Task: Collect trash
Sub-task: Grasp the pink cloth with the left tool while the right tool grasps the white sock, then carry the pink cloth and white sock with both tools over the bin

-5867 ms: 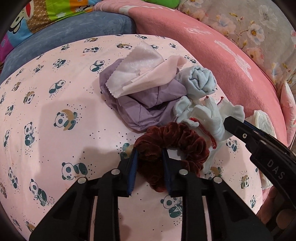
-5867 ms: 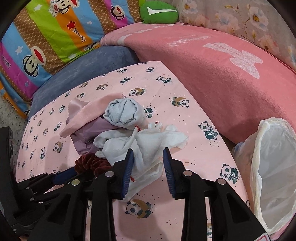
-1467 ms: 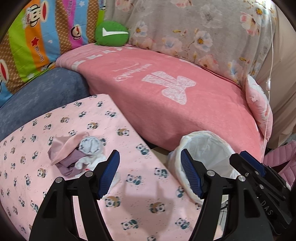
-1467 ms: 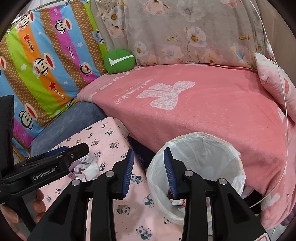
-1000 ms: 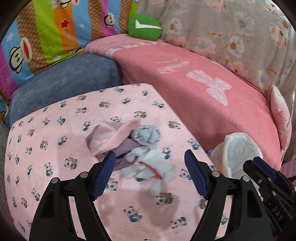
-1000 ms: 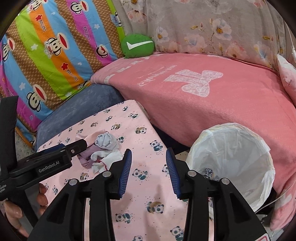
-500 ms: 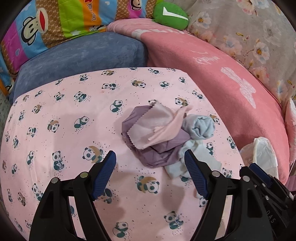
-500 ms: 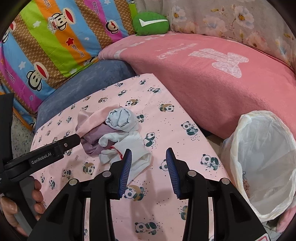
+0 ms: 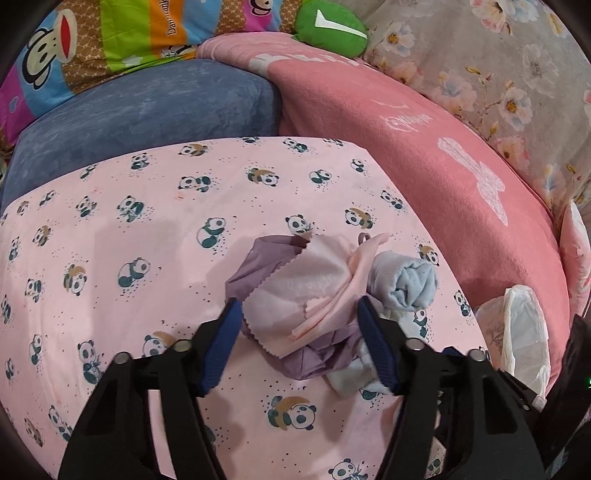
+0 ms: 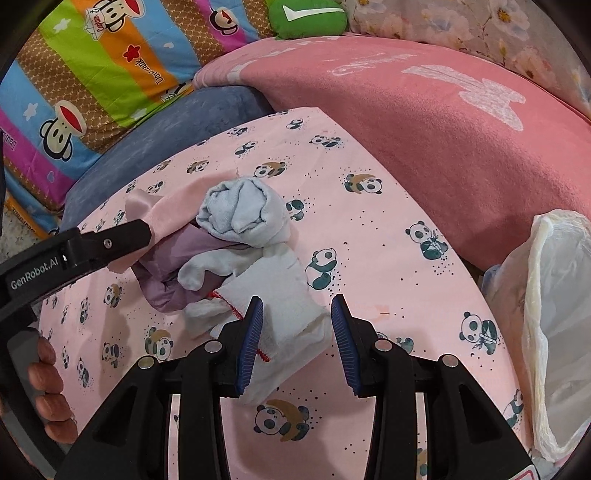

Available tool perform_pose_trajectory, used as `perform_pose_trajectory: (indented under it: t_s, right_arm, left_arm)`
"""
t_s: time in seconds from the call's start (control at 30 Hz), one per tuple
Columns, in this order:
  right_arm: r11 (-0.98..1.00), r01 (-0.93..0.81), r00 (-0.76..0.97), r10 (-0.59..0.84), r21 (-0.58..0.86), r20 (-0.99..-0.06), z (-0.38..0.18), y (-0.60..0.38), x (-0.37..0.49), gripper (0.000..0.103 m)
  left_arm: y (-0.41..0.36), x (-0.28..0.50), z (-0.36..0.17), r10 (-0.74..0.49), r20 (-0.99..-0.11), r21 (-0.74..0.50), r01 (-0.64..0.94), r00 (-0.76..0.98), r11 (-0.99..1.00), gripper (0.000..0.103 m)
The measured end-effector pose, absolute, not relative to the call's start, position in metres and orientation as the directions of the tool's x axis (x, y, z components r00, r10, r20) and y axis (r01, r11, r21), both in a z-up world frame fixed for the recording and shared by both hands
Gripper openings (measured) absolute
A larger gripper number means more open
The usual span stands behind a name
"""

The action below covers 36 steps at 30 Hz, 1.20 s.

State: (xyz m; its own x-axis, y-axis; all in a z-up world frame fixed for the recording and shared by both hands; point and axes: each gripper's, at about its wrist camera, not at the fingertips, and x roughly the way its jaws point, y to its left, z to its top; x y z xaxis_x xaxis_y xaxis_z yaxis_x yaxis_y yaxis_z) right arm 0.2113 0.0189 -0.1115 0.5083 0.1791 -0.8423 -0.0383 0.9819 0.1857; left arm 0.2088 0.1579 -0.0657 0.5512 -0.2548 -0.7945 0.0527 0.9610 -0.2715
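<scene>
A pile of cloth scraps lies on the panda-print sheet (image 9: 147, 229): a pale pink cloth (image 9: 314, 291) over a purple cloth (image 9: 321, 350), a rolled light blue cloth (image 9: 410, 284) and a white glove (image 10: 280, 306) with red thread. My left gripper (image 9: 299, 332) is open, its jaws on either side of the pink and purple cloths. My right gripper (image 10: 295, 332) is open, its jaws on either side of the glove's cuff. The white-lined trash bin (image 10: 554, 314) stands at the right; it also shows in the left wrist view (image 9: 524, 339).
A pink blanket (image 10: 443, 122) covers the bed behind the sheet. A blue cushion (image 9: 147, 110), a striped monkey-print pillow (image 10: 92, 74) and a green plush (image 9: 332, 26) lie at the back. The left gripper's arm (image 10: 74, 251) reaches in from the left.
Both grippers have come down from the bin back to the cloth pile. The left now straddles the pink and purple cloths, the right straddles the glove. Both stay open.
</scene>
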Motion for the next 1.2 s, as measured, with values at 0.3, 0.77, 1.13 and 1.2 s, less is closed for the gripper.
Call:
perform_pose_trajectory:
  t_s: [0.3,0.77,1.13,1.2]
  right_arm:
    - [0.98,-0.044,0.496,0.188,0.192,-0.848,-0.123,0.02,0.21,0.035]
    - [0.97,-0.087,0.576,0.235,0.227,-0.783,-0.077,0.013,0.186,0.016]
    - [0.967,-0.074,0.718,0.22,0.242,-0.661,0.002,-0.027,0.152,0.016]
    - [0.968,-0.068,0.738,0.212,0.242,-0.641,0.015,-0.036,0.145,0.016]
  left_arm:
    - [0.154,0.209,-0.073,-0.298,-0.798,-0.296,0.091,0.524,0.951,0.01]
    - [0.145,0.185,-0.022,-0.299,-0.745,-0.283,0.124,0.596,0.951,0.005]
    - [0.11,0.159,0.035,-0.34,-0.668,-0.27,0.21,0.662,0.94,0.005]
    - [0.101,0.154,0.043,-0.351,-0.654,-0.267,0.231,0.67,0.936,0.005]
